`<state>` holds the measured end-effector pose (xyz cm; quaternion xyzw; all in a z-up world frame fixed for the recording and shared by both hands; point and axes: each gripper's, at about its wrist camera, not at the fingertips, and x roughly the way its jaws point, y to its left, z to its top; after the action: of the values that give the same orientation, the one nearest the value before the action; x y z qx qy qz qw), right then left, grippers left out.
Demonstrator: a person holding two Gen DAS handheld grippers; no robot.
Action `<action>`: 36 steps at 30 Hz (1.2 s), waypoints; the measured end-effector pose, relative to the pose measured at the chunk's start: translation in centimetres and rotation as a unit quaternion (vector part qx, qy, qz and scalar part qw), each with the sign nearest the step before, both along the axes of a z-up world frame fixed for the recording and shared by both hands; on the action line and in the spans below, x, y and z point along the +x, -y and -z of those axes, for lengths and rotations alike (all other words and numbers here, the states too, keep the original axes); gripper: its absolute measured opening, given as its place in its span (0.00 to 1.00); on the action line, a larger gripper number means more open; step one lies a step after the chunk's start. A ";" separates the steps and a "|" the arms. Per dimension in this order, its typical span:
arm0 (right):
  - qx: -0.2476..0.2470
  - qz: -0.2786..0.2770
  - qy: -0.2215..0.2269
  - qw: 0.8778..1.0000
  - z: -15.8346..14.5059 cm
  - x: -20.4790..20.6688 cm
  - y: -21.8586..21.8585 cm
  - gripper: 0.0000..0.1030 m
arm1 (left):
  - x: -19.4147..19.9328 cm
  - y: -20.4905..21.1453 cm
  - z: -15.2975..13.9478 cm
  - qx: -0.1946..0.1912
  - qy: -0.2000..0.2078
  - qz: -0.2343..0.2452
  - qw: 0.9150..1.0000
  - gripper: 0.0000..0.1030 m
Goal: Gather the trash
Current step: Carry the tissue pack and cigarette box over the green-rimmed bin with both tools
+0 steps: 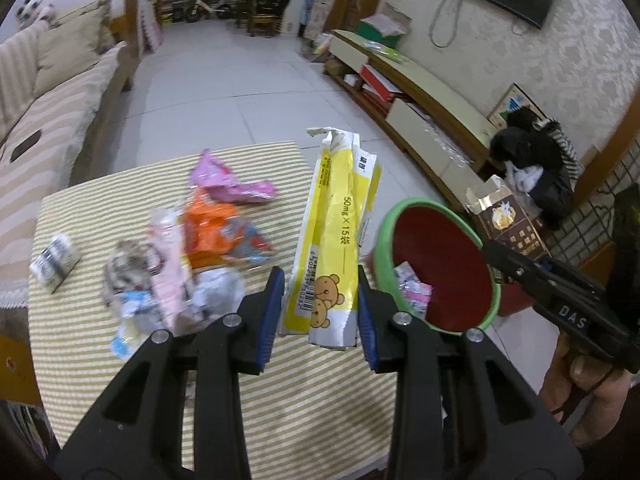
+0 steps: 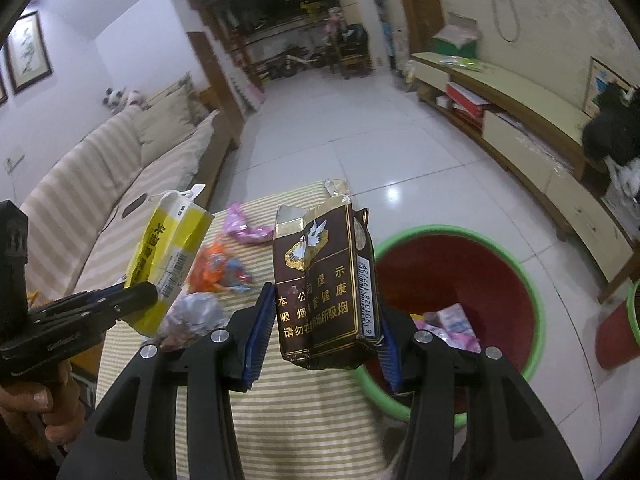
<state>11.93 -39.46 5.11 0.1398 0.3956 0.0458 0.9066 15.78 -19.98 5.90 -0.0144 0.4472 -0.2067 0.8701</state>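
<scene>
Two loads: left gripper (image 1: 322,312) pinches a yellow bear-print box (image 1: 334,240) by its lower end; right gripper (image 2: 320,332) clamps a brown cigarette pack (image 2: 324,284), pads on both narrow sides.
Bin: red bucket with green rim (image 2: 516,256) stands on the floor just beside the striped table (image 1: 312,400); some pink scraps already lie in it.
Position: in the right wrist view the pack sits at the bucket's near edge, not clearly over the mouth; the box hangs over the table edge, beside the rim.
Risk, early drop: letting go now could land either piece on the table, the rim or the floor.
Risk, slip: the box is long, flattened and torn, held low; a quick swing may tilt it out of the jaws.
Risk, collision: both grippers head for one opening and could knock together, or tip the bucket.
Left behind: loose wrappers (image 1: 224,216), pink, orange and crumpled, remain on the table, plus a small pale pack (image 1: 54,262) near its far left edge.
</scene>
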 end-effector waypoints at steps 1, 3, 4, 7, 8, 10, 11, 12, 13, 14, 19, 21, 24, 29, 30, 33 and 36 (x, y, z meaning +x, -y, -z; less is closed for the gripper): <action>0.001 0.005 0.000 1.000 0.1 -0.1 0.6 0.44 | 0.1 1.0 0.0 0.000 0.001 0.009 1.000 0.32; 0.004 0.018 -0.001 1.000 0.3 -0.3 2.1 0.44 | 0.2 2.6 -0.1 -0.002 0.000 0.021 1.000 0.32; 0.005 0.022 -0.001 1.000 0.3 -0.4 2.7 0.44 | 0.3 3.1 -0.1 -0.002 0.000 0.027 1.000 0.32; 0.008 0.035 -0.001 0.999 0.5 -0.7 4.4 0.44 | 0.3 5.6 -0.1 0.000 0.000 0.048 0.999 0.32; 0.008 0.039 -0.001 0.999 0.5 -0.9 5.0 0.44 | 0.3 6.6 -0.1 0.001 0.000 0.057 0.998 0.32; 0.009 0.047 -0.001 0.999 0.6 -1.1 5.9 0.44 | 0.3 7.8 -0.1 0.002 0.000 0.066 0.998 0.32; 0.010 0.052 -0.002 0.999 0.7 -1.2 6.6 0.44 | 0.3 8.5 -0.1 0.001 -0.001 0.072 0.997 0.32; 0.011 0.055 -0.003 0.998 0.8 -1.3 7.1 0.44 | 0.4 9.1 0.0 0.001 -0.001 0.076 0.997 0.32; 0.012 0.058 -0.003 0.998 0.9 -1.3 7.5 0.44 | 0.5 9.6 0.0 0.002 -0.001 0.080 0.997 0.32; 0.013 0.063 -0.005 0.998 1.0 -1.4 8.1 0.44 | 0.5 10.2 0.0 0.001 -0.003 0.085 0.996 0.32; 0.018 0.078 -0.014 0.997 1.9 -1.5 10.0 0.44 | 0.8 12.7 0.4 0.002 -0.008 0.104 0.995 0.32; 0.020 0.082 -0.018 0.996 2.4 -1.5 10.5 0.44 | 0.9 13.8 0.7 0.005 -0.009 0.110 0.994 0.32; 0.023 0.087 -0.026 0.996 3.2 -1.3 11.0 0.44 | 1.2 14.7 1.2 0.011 -0.014 0.117 0.993 0.32; 0.029 0.095 -0.036 0.994 4.2 -1.1 11.6 0.44 | 1.6 15.6 2.2 0.016 -0.024 0.122 0.992 0.33; 0.030 0.096 -0.038 0.994 4.4 -1.1 11.5 0.44 | 1.7 15.7 2.4 0.016 -0.026 0.123 0.992 0.33; 0.032 0.097 -0.044 0.994 4.9 -0.9 11.8 0.44 | 2.0 15.8 2.9 0.016 -0.031 0.125 0.992 0.34; 0.031 0.097 -0.046 0.994 5.1 -0.6 11.8 0.45 | 2.4 16.0 3.1 0.013 -0.036 0.123 0.992 0.34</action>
<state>11.31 -51.23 0.03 0.2078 0.4199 -0.0360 0.8827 18.13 -35.96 2.79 0.0449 0.4790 -0.3056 0.8217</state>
